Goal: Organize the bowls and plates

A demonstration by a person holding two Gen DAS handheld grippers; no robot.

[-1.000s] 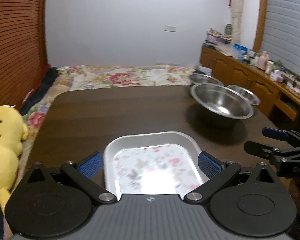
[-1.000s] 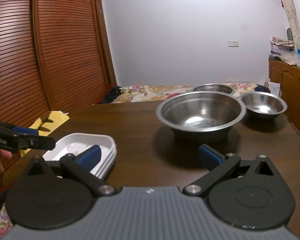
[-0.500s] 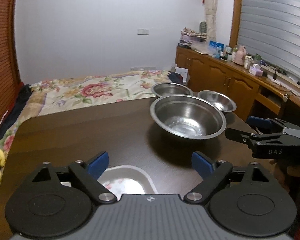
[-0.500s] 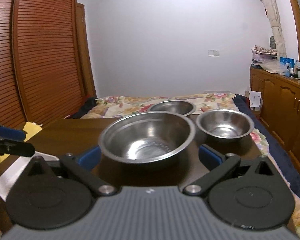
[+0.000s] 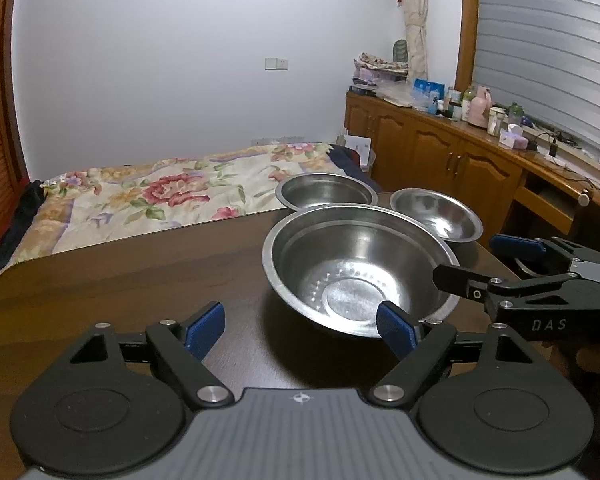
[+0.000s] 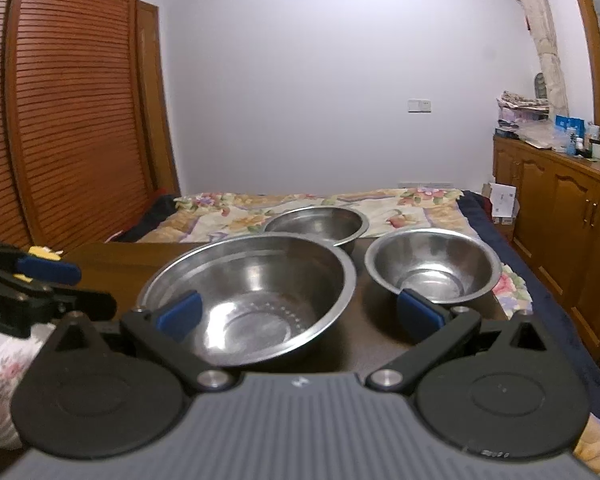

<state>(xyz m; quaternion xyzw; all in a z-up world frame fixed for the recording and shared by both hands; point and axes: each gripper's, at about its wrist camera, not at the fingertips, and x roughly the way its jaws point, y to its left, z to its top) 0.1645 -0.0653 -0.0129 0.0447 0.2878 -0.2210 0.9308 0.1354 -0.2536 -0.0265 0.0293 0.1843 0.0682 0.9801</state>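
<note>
Three steel bowls stand on the dark wooden table (image 5: 120, 280). The large bowl (image 5: 356, 272) (image 6: 252, 296) is nearest, with a medium bowl (image 5: 436, 216) (image 6: 432, 268) to its right and a small bowl (image 5: 324, 192) (image 6: 316, 222) behind. My left gripper (image 5: 300, 330) is open, its right pad by the large bowl's near rim. My right gripper (image 6: 300, 312) is open too, straddling the gap between the large and medium bowls. A white floral plate (image 6: 0, 364) shows at the lower left of the right wrist view.
A bed with a floral quilt (image 5: 172, 196) lies past the table's far edge. Wooden cabinets (image 5: 452, 160) with bottles and clutter run along the right wall. Slatted wooden doors (image 6: 72, 120) stand on the left.
Both grippers have swung right and closer to the bowls. The white plate has left the left wrist view. The large bowl now fills the centre of both views.
</note>
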